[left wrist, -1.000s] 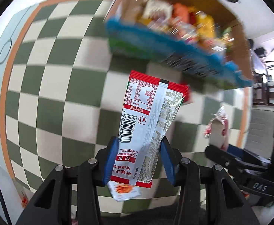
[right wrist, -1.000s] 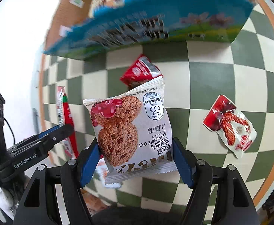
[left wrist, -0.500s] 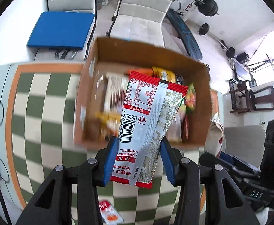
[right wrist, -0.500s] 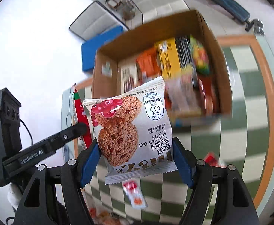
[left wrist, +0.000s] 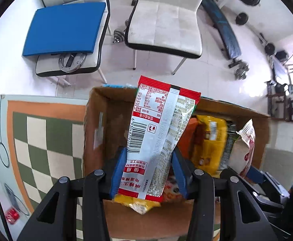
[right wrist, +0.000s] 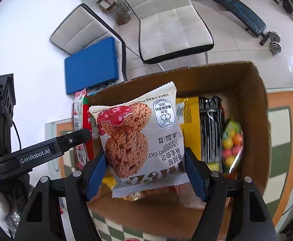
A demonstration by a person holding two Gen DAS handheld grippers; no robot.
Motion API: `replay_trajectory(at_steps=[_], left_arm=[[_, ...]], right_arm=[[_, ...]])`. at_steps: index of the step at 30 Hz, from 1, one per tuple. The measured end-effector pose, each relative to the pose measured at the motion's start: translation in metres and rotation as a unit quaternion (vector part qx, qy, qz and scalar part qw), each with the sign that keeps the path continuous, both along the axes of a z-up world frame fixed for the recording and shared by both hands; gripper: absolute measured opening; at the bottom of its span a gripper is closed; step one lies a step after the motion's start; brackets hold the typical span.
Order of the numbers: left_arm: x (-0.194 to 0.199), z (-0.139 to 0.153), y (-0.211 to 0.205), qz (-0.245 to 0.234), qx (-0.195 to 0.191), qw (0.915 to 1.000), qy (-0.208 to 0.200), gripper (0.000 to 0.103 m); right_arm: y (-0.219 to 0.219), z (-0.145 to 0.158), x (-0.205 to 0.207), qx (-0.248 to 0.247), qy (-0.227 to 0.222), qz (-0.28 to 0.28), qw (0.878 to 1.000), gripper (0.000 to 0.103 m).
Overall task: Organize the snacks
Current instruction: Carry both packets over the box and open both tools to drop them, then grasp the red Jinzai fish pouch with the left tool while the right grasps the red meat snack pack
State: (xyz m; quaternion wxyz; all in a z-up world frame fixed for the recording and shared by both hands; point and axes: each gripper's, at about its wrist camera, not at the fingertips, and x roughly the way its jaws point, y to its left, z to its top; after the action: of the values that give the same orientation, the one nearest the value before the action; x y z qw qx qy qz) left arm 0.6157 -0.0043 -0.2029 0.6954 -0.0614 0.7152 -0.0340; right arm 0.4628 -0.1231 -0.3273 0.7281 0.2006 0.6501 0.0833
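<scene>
My left gripper (left wrist: pixel 149 170) is shut on a long red and white snack packet (left wrist: pixel 156 132) and holds it upright over the open cardboard box (left wrist: pixel 92 132). My right gripper (right wrist: pixel 146 170) is shut on a cranberry oat cookie packet (right wrist: pixel 140 138) and holds it above the same box (right wrist: pixel 260 120). The box holds several snacks: a yellow bag (left wrist: pixel 210 140), a black striped pack (right wrist: pixel 210 132) and a bag of coloured candy balls (right wrist: pixel 231 142). The left gripper with its packet (right wrist: pixel 81 128) shows at the left in the right wrist view.
The box stands on a green and white checkered mat (left wrist: pixel 46 140) with an orange border. A small red packet (left wrist: pixel 12 218) lies at the table's left edge. Two white chairs (left wrist: pixel 166 20) stand behind the table; one carries a blue pad (left wrist: pixel 64 28).
Both grippers have moved with their packets from low over the mat up and forward, and now hang right above the open box. Both grips are unchanged.
</scene>
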Motion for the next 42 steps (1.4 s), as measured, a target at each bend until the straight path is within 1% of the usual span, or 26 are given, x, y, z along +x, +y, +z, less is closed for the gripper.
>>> replay_trajectory(at_steps=[2, 3, 4, 6, 7, 8, 9, 10, 11, 12, 17, 23, 26, 29, 32, 39, 42], left_arm=[[0.004, -0.009, 0.000, 0.002, 0.004, 0.9999, 0.011, 0.045], [0.006, -0.015, 0.000, 0.001, 0.000, 0.9998, 0.019, 0.045], [0.008, -0.019, -0.001, -0.001, -0.003, 0.9997, 0.026, 0.045], [0.009, -0.027, 0.000, -0.004, 0.001, 0.9992, 0.041, 0.047], [0.009, -0.029, 0.000, -0.004, 0.002, 0.9992, 0.040, 0.051], [0.009, -0.030, 0.000, -0.006, 0.005, 0.9992, 0.040, 0.062], [0.009, -0.030, 0.000, -0.006, 0.004, 0.9993, 0.037, 0.071], [0.008, -0.030, 0.000, -0.007, 0.005, 0.9994, 0.035, 0.087], [0.007, -0.029, 0.000, -0.010, 0.009, 0.9994, 0.033, 0.090], [0.006, -0.027, 0.000, -0.010, 0.012, 0.9995, 0.029, 0.090], [0.001, -0.020, 0.002, -0.007, 0.004, 0.9997, 0.024, 0.090], [-0.017, 0.006, 0.003, -0.008, -0.013, 0.9999, 0.001, 0.090], [-0.034, 0.025, 0.004, -0.006, -0.020, 0.9994, -0.027, 0.090], [-0.057, 0.048, 0.005, -0.002, -0.006, 0.9972, -0.074, 0.090], [-0.080, 0.064, 0.005, 0.000, 0.010, 0.9943, -0.106, 0.090], [-0.129, 0.088, 0.006, 0.009, 0.013, 0.9900, -0.140, 0.090], [-0.152, 0.096, 0.007, 0.021, 0.013, 0.9882, -0.151, 0.090]], right_arm=[[0.002, -0.010, 0.009, -0.003, 0.009, -0.002, 1.000, 0.076], [0.004, -0.014, 0.013, -0.008, 0.012, -0.002, 1.000, 0.078], [0.006, -0.018, 0.017, -0.010, 0.017, 0.002, 1.000, 0.086], [0.009, -0.026, 0.022, -0.019, 0.025, 0.004, 0.999, 0.094], [0.008, -0.029, 0.024, -0.024, 0.027, 0.004, 0.999, 0.094], [0.009, -0.031, 0.026, -0.028, 0.029, 0.004, 0.999, 0.094], [0.009, -0.032, 0.026, -0.033, 0.031, 0.003, 0.999, 0.094], [0.009, -0.033, 0.026, -0.034, 0.030, 0.003, 0.999, 0.094], [0.009, -0.033, 0.026, -0.035, 0.031, 0.006, 0.999, 0.094], [0.009, -0.032, 0.023, -0.036, 0.032, 0.006, 0.999, 0.094], [0.006, -0.030, 0.020, -0.048, 0.031, 0.009, 0.998, 0.094], [0.005, -0.015, 0.008, -0.055, 0.019, 0.014, 0.998, 0.094], [0.004, -0.005, -0.003, -0.058, 0.009, 0.018, 0.998, 0.094], [0.003, 0.006, -0.019, -0.059, -0.002, 0.018, 0.998, 0.094], [0.002, 0.017, -0.039, -0.071, -0.020, 0.023, 0.997, 0.094], [0.003, 0.036, -0.086, -0.086, -0.047, 0.035, 0.995, 0.094], [0.002, 0.046, -0.105, -0.082, -0.057, 0.036, 0.994, 0.095]])
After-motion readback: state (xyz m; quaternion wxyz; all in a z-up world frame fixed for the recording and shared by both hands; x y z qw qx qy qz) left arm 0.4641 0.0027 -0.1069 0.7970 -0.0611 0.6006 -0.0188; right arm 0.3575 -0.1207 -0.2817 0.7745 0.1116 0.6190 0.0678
